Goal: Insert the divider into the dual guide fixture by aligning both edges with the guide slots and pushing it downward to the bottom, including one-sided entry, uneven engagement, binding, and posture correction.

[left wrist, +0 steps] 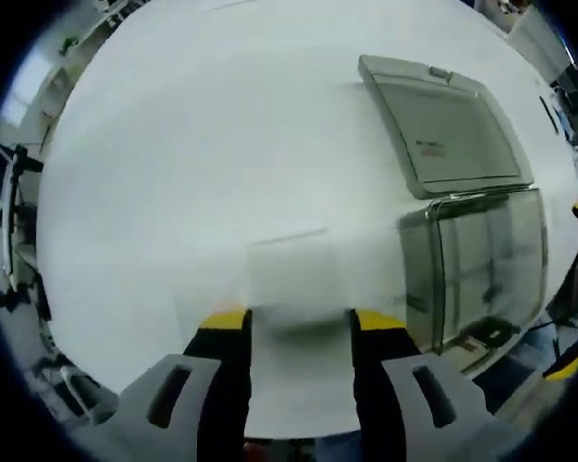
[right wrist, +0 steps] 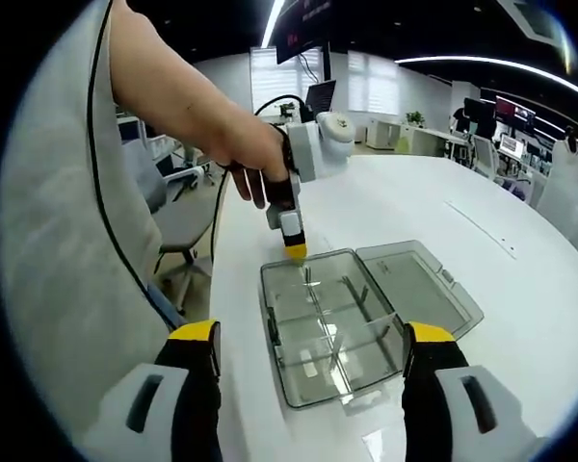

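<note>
A translucent divider (left wrist: 291, 274) lies blurred on the white table (left wrist: 202, 173), between the yellow tips of my left gripper (left wrist: 303, 320), whose jaws stand open on either side of it. The clear box (left wrist: 482, 260) with guide slots sits to the right, its lid (left wrist: 448, 125) folded open. In the right gripper view a hand holds the left gripper (right wrist: 296, 252) pointing down at the table, just off the box's far left corner. My right gripper (right wrist: 313, 333) hangs open above the box (right wrist: 332, 332), which has upright ribs inside, with nothing between its jaws.
The opened lid (right wrist: 419, 284) lies flat to the right of the box. A person's sleeve and torso (right wrist: 67, 250) crowd the left side, with an office chair (right wrist: 178, 217) past the table edge (right wrist: 222, 289). Desks and monitors stand far behind.
</note>
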The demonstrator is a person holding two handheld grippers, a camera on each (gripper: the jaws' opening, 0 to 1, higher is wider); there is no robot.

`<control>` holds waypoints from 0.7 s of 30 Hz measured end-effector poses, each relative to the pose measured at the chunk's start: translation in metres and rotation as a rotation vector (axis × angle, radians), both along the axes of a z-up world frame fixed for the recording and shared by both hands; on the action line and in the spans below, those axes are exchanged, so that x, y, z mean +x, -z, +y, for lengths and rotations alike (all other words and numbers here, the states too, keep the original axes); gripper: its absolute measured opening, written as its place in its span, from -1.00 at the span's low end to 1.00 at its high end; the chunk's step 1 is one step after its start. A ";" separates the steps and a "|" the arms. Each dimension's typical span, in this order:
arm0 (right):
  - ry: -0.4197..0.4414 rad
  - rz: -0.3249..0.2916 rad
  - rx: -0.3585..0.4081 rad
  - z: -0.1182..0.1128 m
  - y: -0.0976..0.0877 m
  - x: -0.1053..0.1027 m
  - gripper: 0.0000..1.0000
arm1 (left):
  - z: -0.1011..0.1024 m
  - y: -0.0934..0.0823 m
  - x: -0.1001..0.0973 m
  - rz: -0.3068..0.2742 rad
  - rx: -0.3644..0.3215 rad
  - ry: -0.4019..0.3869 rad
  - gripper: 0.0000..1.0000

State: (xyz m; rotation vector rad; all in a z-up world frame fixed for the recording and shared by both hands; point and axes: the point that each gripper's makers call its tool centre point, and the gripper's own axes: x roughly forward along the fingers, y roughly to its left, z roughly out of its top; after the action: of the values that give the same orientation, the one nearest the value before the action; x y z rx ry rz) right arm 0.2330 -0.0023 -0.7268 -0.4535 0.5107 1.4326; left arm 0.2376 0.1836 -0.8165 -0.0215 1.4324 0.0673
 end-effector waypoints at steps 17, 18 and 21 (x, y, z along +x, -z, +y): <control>0.005 -0.002 -0.006 0.001 0.000 0.004 0.50 | 0.002 0.001 -0.002 0.023 -0.004 0.014 -0.38; 0.006 -0.002 -0.007 0.001 0.000 0.004 0.50 | 0.002 0.001 -0.002 0.024 -0.005 0.017 -0.38; 0.007 -0.003 -0.007 0.001 0.000 0.004 0.50 | 0.002 0.001 -0.002 0.027 -0.006 0.029 -0.39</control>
State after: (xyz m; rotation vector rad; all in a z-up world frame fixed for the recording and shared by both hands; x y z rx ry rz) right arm 0.2373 -0.0015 -0.7269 -0.4585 0.5146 1.4236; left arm 0.2354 0.1861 -0.8178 -0.0045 1.4600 0.0399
